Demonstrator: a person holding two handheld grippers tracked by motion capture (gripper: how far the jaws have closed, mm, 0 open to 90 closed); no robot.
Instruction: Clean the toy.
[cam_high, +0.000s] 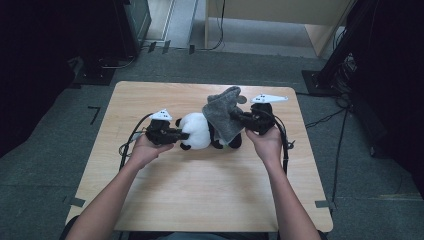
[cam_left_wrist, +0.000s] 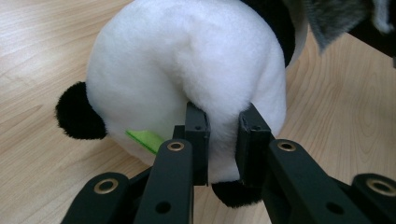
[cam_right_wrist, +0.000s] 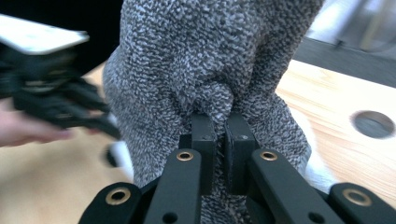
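A black-and-white plush panda (cam_high: 197, 131) lies on the wooden table (cam_high: 200, 190) near its middle. My left gripper (cam_high: 182, 135) comes at it from the left, and in the left gripper view its jaws (cam_left_wrist: 223, 121) pinch a fold of the panda's white body (cam_left_wrist: 187, 60). A grey knitted cloth (cam_high: 223, 114) hangs over the panda's right end, lifted off it. My right gripper (cam_high: 235, 116) holds that cloth from the right. In the right gripper view its jaws (cam_right_wrist: 216, 123) are shut on a bunched fold of the cloth (cam_right_wrist: 196, 56), with the left gripper (cam_right_wrist: 56, 102) blurred beyond.
A round hole (cam_right_wrist: 373, 123) is cut in the tabletop near the right gripper. Cables (cam_high: 127, 142) trail from both grippers across the table. Dark equipment stands (cam_high: 345, 60) and a light wooden cabinet (cam_high: 280, 15) sit on the grey floor behind the table.
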